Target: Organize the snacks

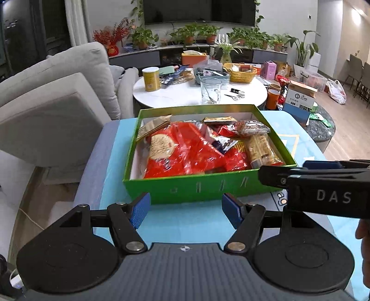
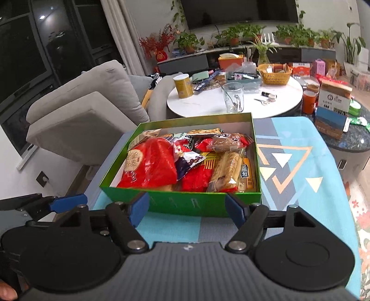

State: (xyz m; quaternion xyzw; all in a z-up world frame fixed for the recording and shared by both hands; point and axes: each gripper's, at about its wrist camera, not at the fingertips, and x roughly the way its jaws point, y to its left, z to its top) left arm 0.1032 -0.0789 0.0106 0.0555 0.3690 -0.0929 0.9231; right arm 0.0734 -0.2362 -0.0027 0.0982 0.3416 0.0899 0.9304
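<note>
Now both spread, empty grippers, left gripper and right gripper, are hovering just before the green snack box at the desk's near edge.

A living room under indoor light. A grey sofa sits on the left, its cushions pale. Beyond it a round white surface is crowded with odds and ends — a yellow can, a glass jar, a woven basket. A dark television hangs on the white wall above a long cabinet lined with potted plants. Dark windows with a pale curtain fill the left side — reflections of ceiling lights show in the glass.
</note>
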